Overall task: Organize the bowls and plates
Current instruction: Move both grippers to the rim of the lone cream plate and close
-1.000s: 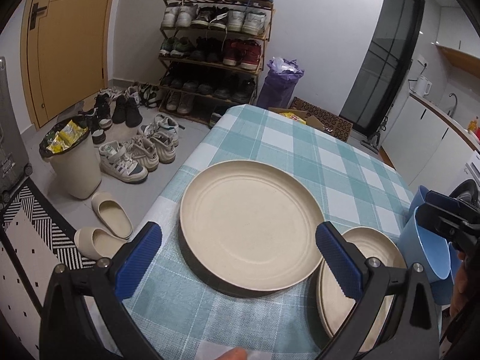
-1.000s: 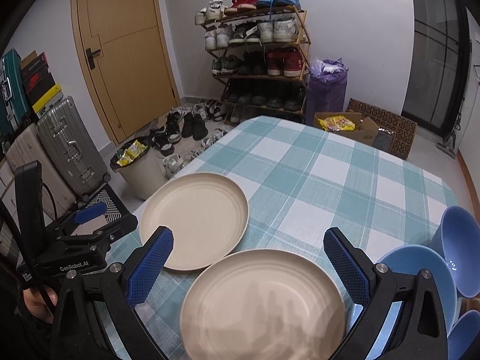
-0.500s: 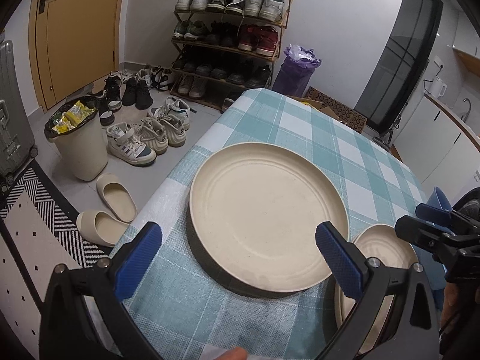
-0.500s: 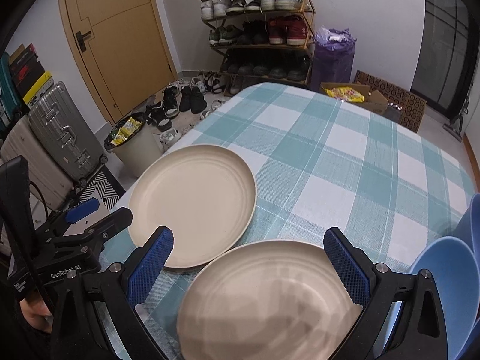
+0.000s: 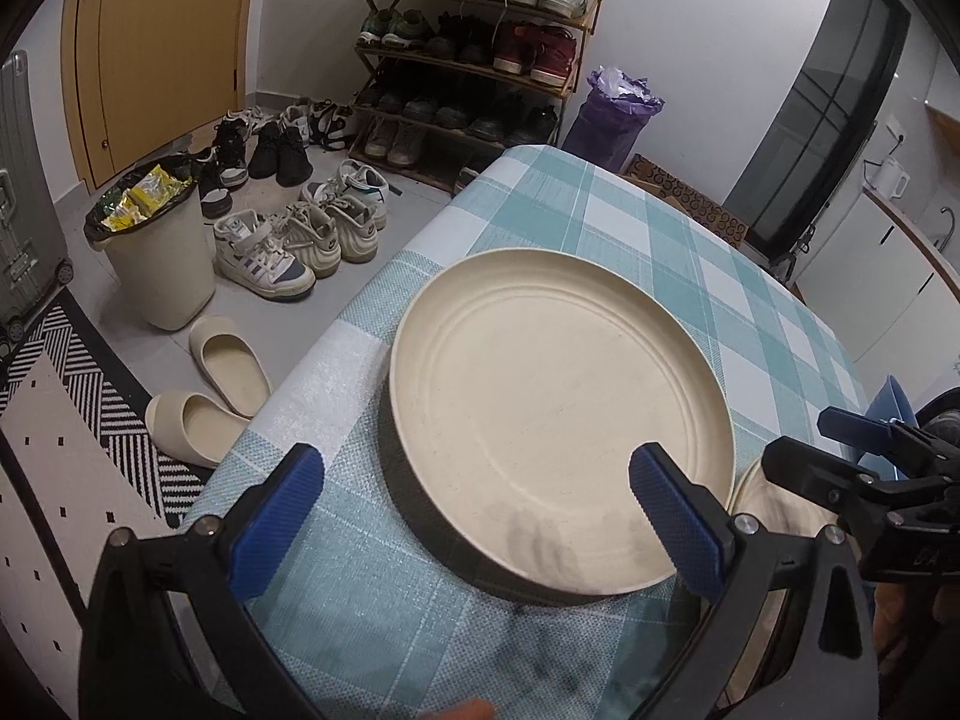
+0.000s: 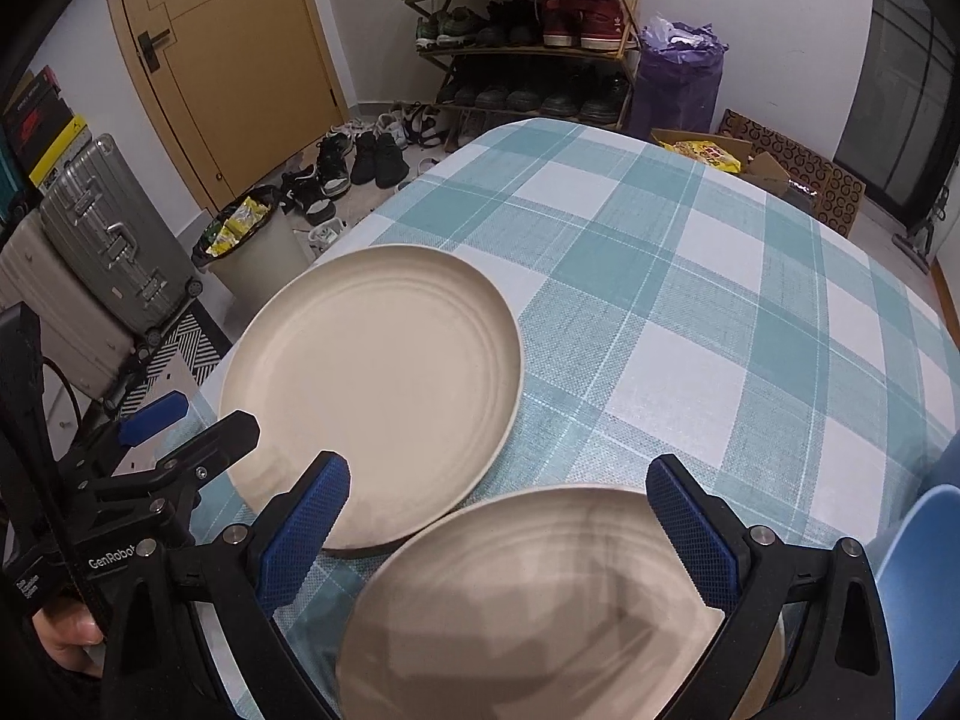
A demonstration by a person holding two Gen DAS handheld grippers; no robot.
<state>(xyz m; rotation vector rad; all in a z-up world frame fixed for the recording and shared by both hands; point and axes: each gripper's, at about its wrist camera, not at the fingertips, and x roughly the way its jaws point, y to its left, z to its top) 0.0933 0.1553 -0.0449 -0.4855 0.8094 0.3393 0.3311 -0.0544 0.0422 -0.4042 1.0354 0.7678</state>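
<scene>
Two beige plates lie on a teal checked tablecloth. The left plate (image 5: 558, 408) (image 6: 372, 384) lies near the table's left edge. My left gripper (image 5: 474, 504) is open and empty, its jaws standing just short of that plate's near rim. The second plate (image 6: 540, 600) (image 5: 774, 492) lies to the right, closer to me. My right gripper (image 6: 498, 516) is open and empty, hovering over that plate's far rim. A blue bowl (image 6: 924, 552) shows at the right edge.
The table (image 6: 690, 276) drops off to the left toward the floor, with slippers (image 5: 228, 360), sneakers, a bin (image 5: 156, 252) and a suitcase (image 6: 114, 240). A shoe rack (image 5: 474, 42) and a purple bag (image 5: 612, 114) stand beyond the far end.
Both grippers moved forward and lower toward the plates, which now look larger and closer. Both stay open. The plates have not moved.
</scene>
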